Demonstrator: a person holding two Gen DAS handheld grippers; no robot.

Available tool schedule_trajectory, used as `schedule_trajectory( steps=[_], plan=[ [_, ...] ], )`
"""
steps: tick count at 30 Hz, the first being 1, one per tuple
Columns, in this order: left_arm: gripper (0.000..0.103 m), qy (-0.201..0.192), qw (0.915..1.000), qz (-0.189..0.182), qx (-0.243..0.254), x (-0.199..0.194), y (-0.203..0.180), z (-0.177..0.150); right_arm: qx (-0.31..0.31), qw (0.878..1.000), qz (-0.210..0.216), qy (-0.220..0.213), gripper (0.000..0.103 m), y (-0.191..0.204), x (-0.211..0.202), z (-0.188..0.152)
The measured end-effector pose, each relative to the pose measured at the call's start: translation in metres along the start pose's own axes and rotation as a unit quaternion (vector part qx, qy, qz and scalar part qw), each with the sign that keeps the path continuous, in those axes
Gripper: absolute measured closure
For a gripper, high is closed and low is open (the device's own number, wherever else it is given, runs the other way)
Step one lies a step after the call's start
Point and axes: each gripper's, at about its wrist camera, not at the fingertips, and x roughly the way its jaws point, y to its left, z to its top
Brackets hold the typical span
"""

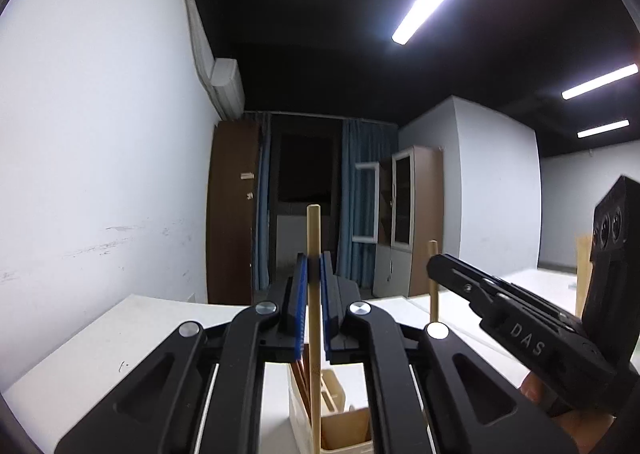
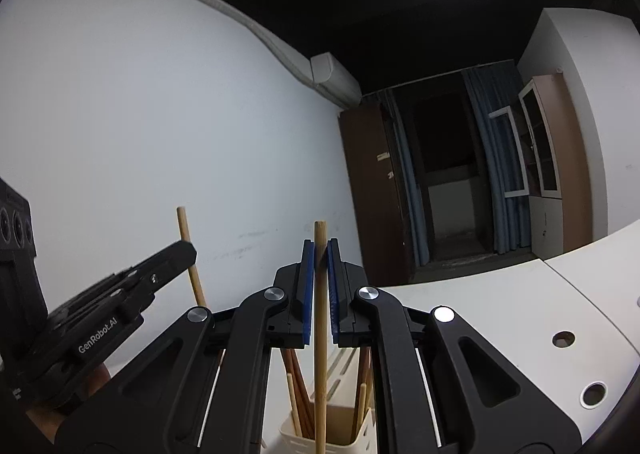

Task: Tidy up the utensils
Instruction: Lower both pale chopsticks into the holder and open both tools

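Observation:
My left gripper point(image 1: 315, 274) is shut on a light bamboo chopstick point(image 1: 314, 318), held upright with its lower end inside a cream utensil holder point(image 1: 344, 426) below. My right gripper point(image 2: 320, 266) is shut on a second bamboo chopstick point(image 2: 320, 334), also upright over the cream holder point(image 2: 340, 442). That holder has several brown and bamboo chopsticks point(image 2: 298, 394) in it. The right gripper shows in the left wrist view point(image 1: 520, 330), with its chopstick point(image 1: 433, 282). The left gripper shows in the right wrist view point(image 2: 120, 294), with its chopstick point(image 2: 191, 258).
The holder stands on a white table point(image 1: 120, 334) that runs to the white wall point(image 1: 100, 154). The table top to the right has round cable holes point(image 2: 563, 340). Cabinets point(image 2: 376, 194) and blue curtains stand at the far end of the room.

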Motion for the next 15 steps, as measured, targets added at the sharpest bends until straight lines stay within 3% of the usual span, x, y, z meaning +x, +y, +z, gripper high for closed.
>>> schedule_trajectory(
  steps=[10, 15],
  plan=[
    [0.097, -0.083, 0.9961, -0.018, -0.025, -0.010, 0.002, 0.006, 0.016, 0.996, 0.004, -0.083, 0.097, -0.009, -0.003, 0.007],
    [0.097, -0.063, 0.9977, -0.016, -0.022, 0.008, -0.003, -0.003, -0.003, 0.995, -0.006, -0.096, 0.097, -0.007, 0.009, 0.004]
  ],
)
